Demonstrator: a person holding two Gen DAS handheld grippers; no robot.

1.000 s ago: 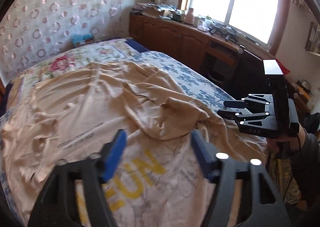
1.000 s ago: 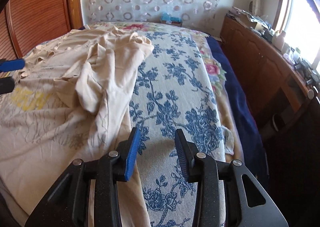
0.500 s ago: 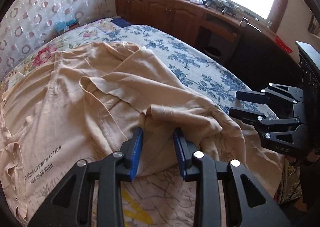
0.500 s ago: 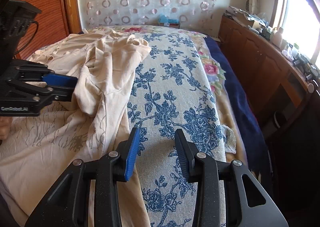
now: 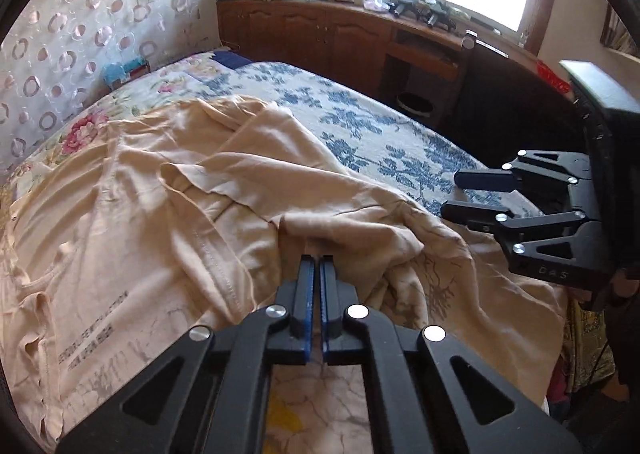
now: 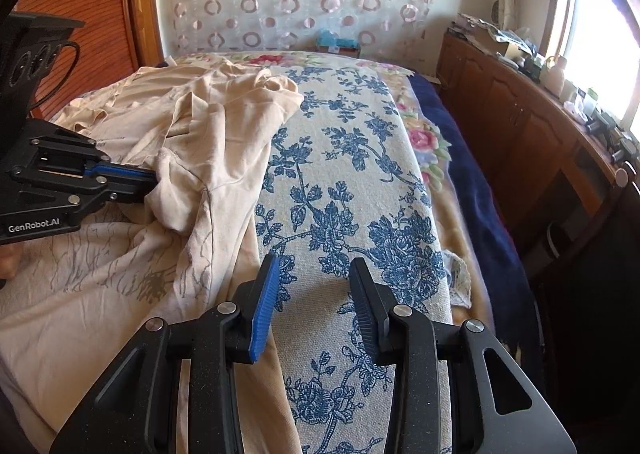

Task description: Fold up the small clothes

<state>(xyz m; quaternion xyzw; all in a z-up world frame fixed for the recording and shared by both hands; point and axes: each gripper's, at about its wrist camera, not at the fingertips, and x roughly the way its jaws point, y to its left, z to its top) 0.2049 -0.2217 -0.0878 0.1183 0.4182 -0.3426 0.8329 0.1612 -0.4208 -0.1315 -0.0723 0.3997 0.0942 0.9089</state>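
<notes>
the beige shirt (image 5: 168,214) lies crumpled across the bed (image 5: 384,142), and the left gripper (image 5: 317,260) has just closed its jaws – blue pads together at a raised fold of the cloth. the right wrist view shows what the left cannot: the tips pinching that bunched fold from the side (image 6: 154,174). the right gripper (image 6: 314,294) hangs partly open, gripping nothing, over the blue-flowered bedspread (image 6: 344,182) – just beside the shirt's edge.

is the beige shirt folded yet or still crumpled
Crumpled. The beige shirt lies bunched and creased on the bed, one fold pinched in the left gripper.
</notes>
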